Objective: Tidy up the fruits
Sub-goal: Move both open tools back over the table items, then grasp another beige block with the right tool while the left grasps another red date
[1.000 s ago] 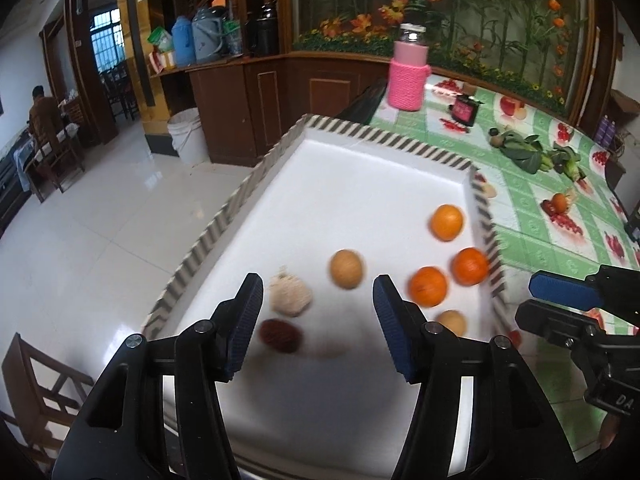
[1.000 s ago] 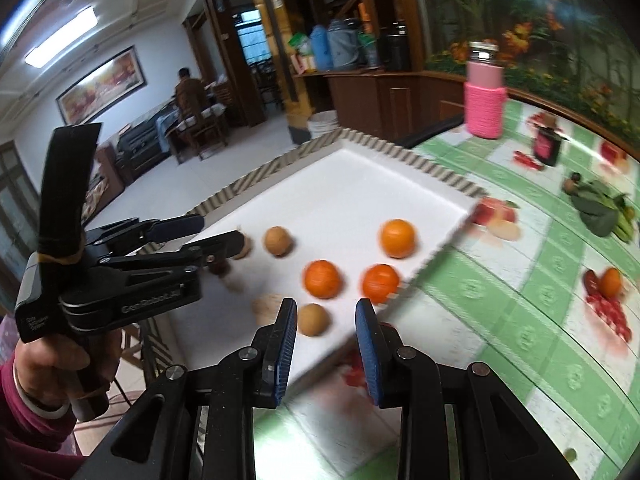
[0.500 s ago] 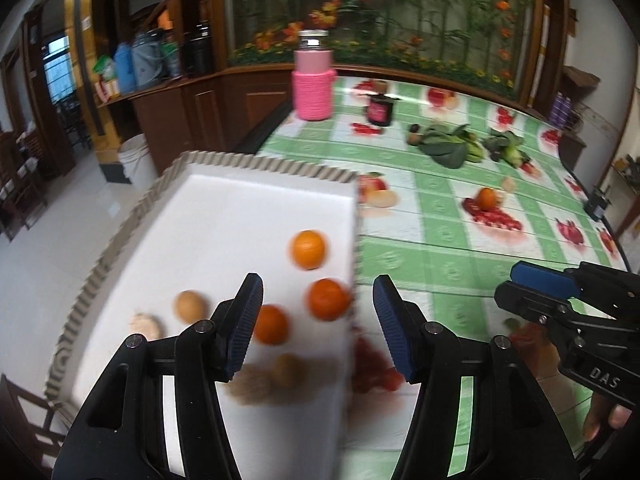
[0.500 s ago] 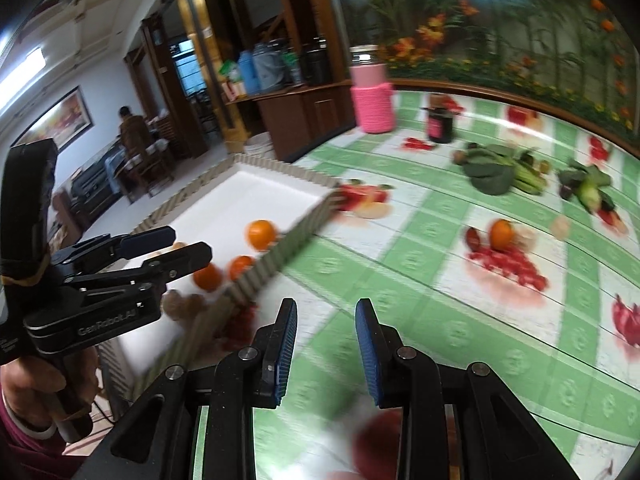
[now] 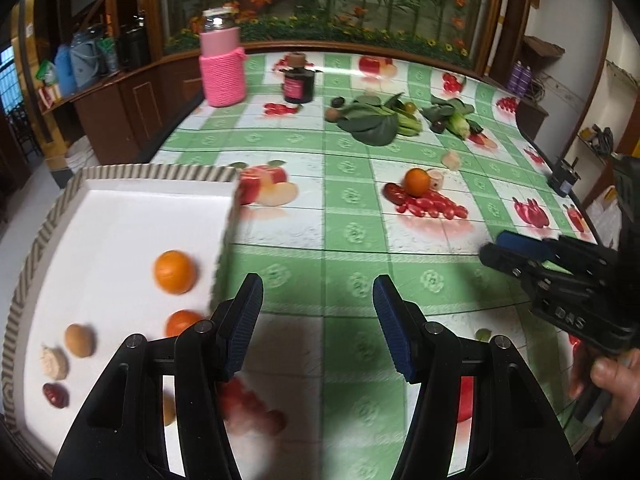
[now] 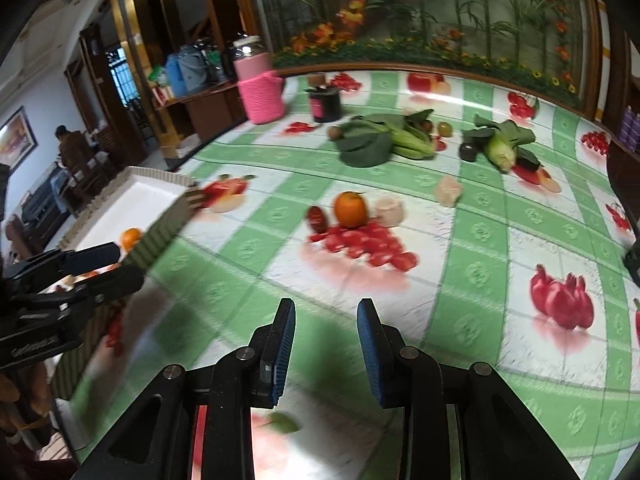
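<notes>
One loose orange [image 5: 417, 181] on the tablecloth is what the next move seems to turn on. In the left wrist view it sits well beyond the left gripper [image 5: 318, 322] and a little right of its line, on the far side from the white tray [image 5: 120, 196], touching a dark red fruit [image 5: 393, 193] and a pale fruit [image 5: 437, 179]. The left gripper's jaws stand about half open with nothing between them, over bare cloth just right of the tray's near corner. Inside the tray lie two oranges [image 5: 175, 271], a brown fruit [image 5: 80, 340], a pale one and a small dark red one. The right gripper [image 5: 496, 250] shows at the right edge, level with the space between tray and orange.

In the right wrist view the same orange [image 6: 350, 209] lies almost straight ahead of the right gripper [image 6: 326, 330], with the tray [image 6: 160, 232] off to its left. These jaws, narrowly parted and empty, have just been opening. The right hand looks better lined up for it; being round, the orange has no long axis to match.
</notes>
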A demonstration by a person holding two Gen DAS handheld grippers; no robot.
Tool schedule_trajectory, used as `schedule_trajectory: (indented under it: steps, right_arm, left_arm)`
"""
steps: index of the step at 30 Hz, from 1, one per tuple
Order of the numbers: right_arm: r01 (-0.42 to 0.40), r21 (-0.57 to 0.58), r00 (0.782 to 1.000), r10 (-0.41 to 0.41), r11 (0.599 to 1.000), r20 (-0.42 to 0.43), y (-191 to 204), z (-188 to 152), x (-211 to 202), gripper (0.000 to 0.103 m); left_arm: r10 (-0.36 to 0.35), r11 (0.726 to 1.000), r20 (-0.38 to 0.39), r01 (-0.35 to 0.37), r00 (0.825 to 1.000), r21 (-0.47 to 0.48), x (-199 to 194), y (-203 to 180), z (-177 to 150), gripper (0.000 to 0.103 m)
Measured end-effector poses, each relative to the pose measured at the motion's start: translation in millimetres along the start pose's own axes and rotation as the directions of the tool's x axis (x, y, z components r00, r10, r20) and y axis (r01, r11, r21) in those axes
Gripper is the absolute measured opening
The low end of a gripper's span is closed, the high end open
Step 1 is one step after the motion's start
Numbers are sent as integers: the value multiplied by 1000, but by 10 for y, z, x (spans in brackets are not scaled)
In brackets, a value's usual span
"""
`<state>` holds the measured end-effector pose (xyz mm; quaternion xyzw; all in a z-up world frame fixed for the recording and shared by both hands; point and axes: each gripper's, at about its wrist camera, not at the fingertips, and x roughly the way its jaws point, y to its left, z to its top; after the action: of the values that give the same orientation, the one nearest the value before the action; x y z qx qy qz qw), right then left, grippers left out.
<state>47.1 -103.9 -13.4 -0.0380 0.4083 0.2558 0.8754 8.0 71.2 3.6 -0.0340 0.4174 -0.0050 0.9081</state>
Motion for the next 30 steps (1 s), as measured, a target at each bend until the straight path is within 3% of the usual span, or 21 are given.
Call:
schedule_trajectory:
  steps: [15, 22, 26, 30]
  right_arm:
    - [77, -58, 996, -80, 995, -50, -454, 540, 708, 31]
    - [35, -94, 998, -39, 995, -44, -489, 665, 921, 32]
    - [-17, -29, 999, 16, 999, -41, -588, 693, 912, 28]
    - [-20, 7, 999, 20, 1000, -26, -713, 628, 804, 28]
  left_arm:
    - [-49, 998, -79, 51, 996, 22, 478, -303, 397, 58]
    - [-57, 997, -123, 63, 991, 42, 762, -470, 543, 57]
    - [-50, 996, -138, 59, 989, 62, 933, -575, 620, 57]
    - [-35, 997, -152, 44, 988, 61, 1123, -624, 692, 57]
